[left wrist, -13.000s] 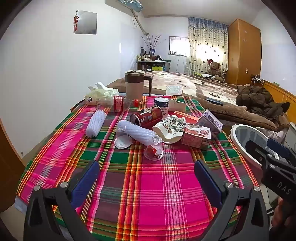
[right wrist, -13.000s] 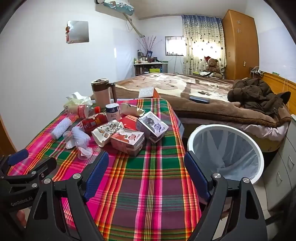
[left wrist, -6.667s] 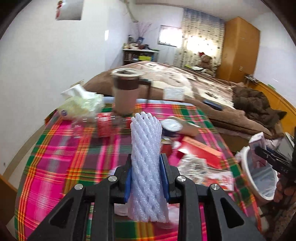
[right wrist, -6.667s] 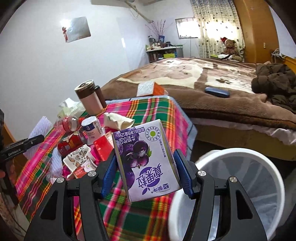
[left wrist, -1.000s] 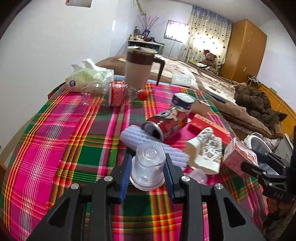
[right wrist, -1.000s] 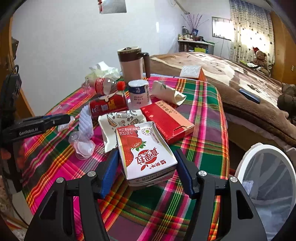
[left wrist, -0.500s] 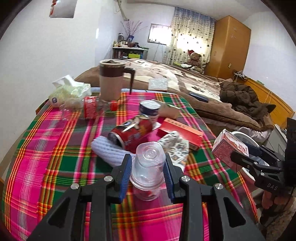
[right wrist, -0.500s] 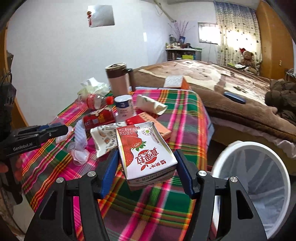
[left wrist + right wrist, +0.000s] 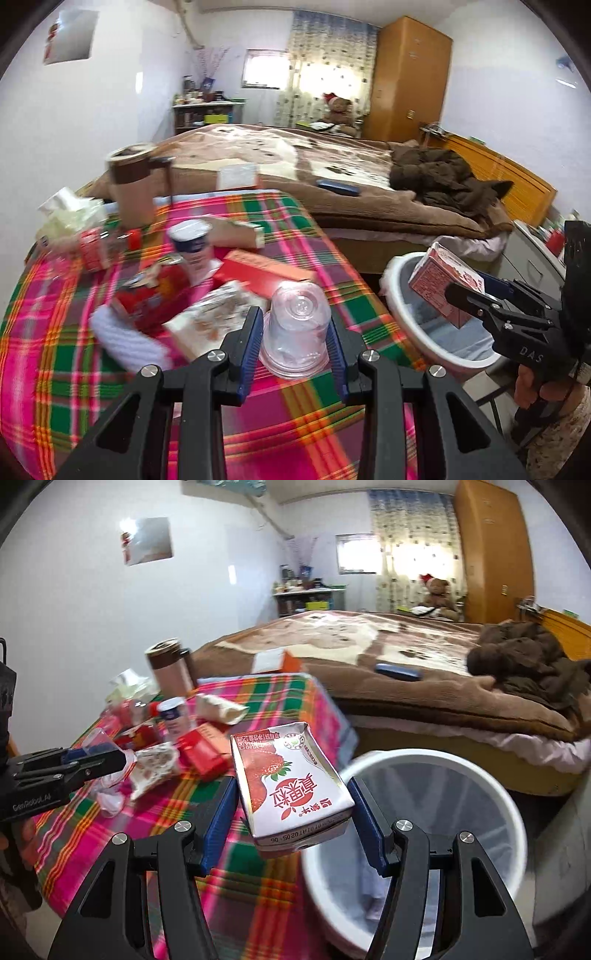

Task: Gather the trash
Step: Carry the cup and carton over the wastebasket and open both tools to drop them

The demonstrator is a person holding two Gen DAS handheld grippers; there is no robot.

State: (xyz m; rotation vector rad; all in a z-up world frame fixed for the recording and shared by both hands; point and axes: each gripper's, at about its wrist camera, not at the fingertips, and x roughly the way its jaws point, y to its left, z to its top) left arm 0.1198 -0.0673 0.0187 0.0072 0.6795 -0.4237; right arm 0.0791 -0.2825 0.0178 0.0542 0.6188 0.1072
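The white bin (image 9: 513,812) is standing beside the table, contents unclear. The right gripper (image 9: 291,812) is clamping a strawberry milk carton (image 9: 291,775) over it; the left gripper (image 9: 295,332) is squeezing a clear plastic cup (image 9: 297,328).

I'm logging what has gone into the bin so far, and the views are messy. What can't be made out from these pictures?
- White bin contents: in the right wrist view the strawberry carton and right gripper cover part of the inside; the rest is blurred.
- Bin in the left wrist view: largely hidden behind the carton and gripper.
- Red can and paper scraps: motion blur smears their labels.
- Clear cup in the left gripper: whether anything is inside.
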